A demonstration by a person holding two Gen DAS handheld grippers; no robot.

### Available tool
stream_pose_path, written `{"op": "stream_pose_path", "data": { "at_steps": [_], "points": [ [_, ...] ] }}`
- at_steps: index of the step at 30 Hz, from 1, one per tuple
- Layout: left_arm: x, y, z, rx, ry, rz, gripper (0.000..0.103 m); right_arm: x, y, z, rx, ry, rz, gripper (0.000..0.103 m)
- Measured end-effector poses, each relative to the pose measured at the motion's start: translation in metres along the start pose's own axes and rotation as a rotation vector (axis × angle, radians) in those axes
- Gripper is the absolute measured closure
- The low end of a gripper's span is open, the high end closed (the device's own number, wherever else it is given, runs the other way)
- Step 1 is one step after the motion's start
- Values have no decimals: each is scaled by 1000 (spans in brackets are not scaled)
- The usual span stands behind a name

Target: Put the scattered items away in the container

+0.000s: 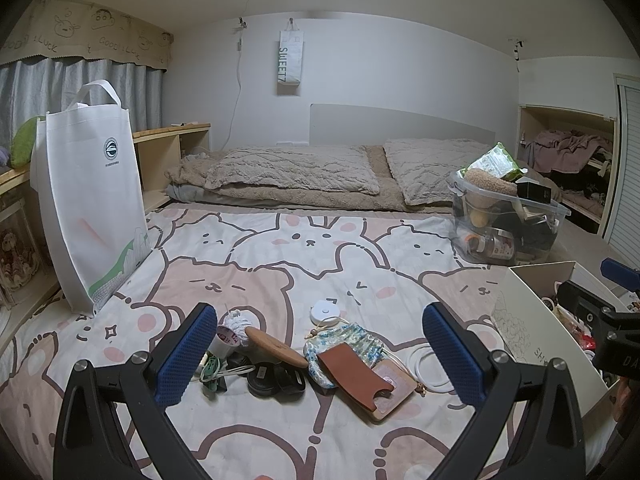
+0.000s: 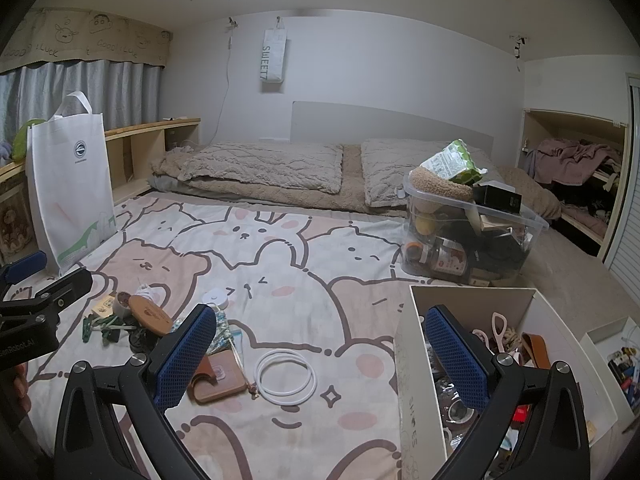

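Scattered items lie on the cartoon bedsheet: a brown leather sleeve point(image 1: 352, 376) on a tan card holder point(image 1: 394, 390), a blue floral pouch point(image 1: 348, 338), a white cable ring point(image 1: 430, 366), a round wooden coaster point(image 1: 276, 346), a white round tape point(image 1: 325, 310), black clips point(image 1: 276, 378) and green clips point(image 1: 212, 372). My left gripper point(image 1: 320, 354) is open and empty, just above them. My right gripper point(image 2: 322, 356) is open and empty, straddling the left wall of the white cardboard box point(image 2: 412, 360), which holds several items. The cable ring point(image 2: 286, 376) lies between its fingers.
A white tote bag point(image 1: 90, 208) stands at the left by wooden shelves. A clear plastic bin point(image 1: 504, 224) full of things sits at the back right. Pillows point(image 1: 292, 172) lie at the bed's head. A smaller white box point(image 2: 612, 356) sits at far right.
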State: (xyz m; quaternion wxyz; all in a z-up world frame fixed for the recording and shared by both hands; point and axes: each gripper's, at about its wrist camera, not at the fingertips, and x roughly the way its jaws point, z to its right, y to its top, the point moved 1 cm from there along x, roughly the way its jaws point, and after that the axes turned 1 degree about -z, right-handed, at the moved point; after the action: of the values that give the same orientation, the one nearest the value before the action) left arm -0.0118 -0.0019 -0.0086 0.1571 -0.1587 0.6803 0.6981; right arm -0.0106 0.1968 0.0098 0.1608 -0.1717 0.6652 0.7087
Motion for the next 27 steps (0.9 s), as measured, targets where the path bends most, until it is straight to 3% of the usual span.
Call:
{"op": "stream_pose_path", "data": {
  "at_steps": [17,27],
  "points": [
    [-5,1,-8,-7,1,8,0,-3,2,3,10,2,13,0],
    [-6,5,-24,-41,50,37,0,1,0,-2,22,41,41,0]
  ]
}}
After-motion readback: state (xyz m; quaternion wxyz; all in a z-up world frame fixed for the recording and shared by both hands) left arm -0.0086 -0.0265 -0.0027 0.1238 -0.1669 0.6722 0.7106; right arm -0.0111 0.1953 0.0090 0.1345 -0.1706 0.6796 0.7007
